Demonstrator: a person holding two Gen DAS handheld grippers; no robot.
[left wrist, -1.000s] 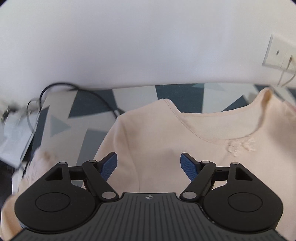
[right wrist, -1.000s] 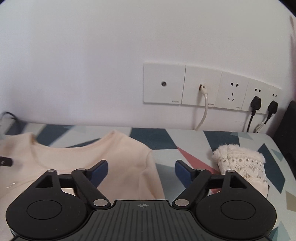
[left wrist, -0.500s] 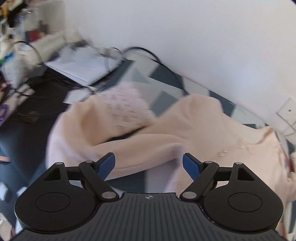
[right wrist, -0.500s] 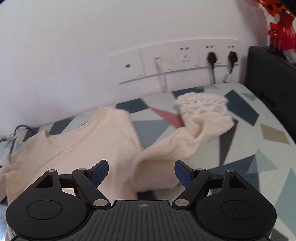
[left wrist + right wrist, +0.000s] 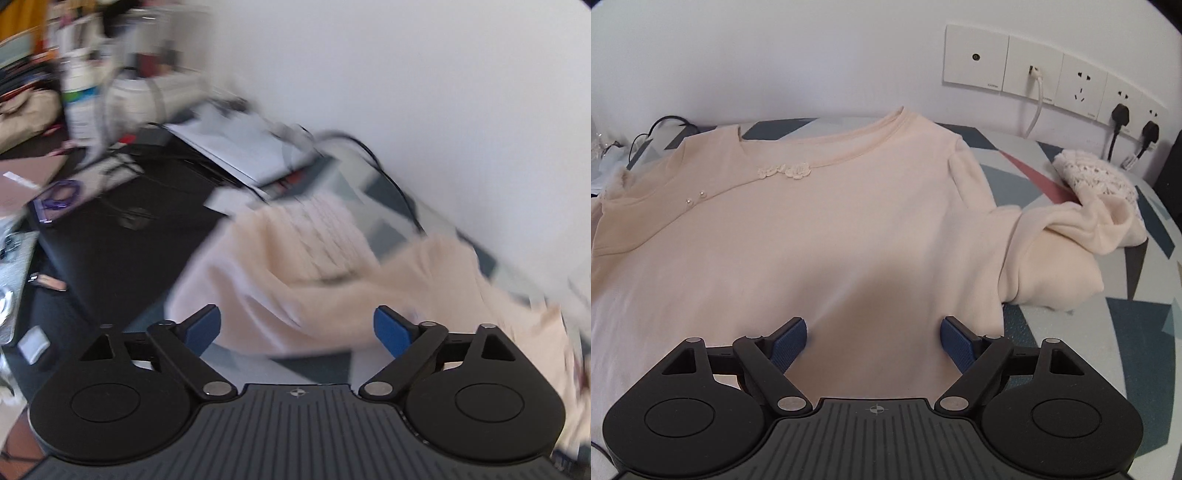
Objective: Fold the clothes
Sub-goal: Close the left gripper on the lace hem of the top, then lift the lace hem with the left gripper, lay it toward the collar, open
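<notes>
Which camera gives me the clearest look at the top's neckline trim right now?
The right wrist view: it looks sharply across the flat pale pink top, showing the neckline with its flower trim and pearl beads. The left wrist view is motion-blurred and shows only a rumpled sleeve with its lace cuff, no neckline.

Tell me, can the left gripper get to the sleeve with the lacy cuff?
Probably yes. The left gripper is opening with nothing between its pads, and the sleeve lies just ahead on the table with nothing on it.
</notes>
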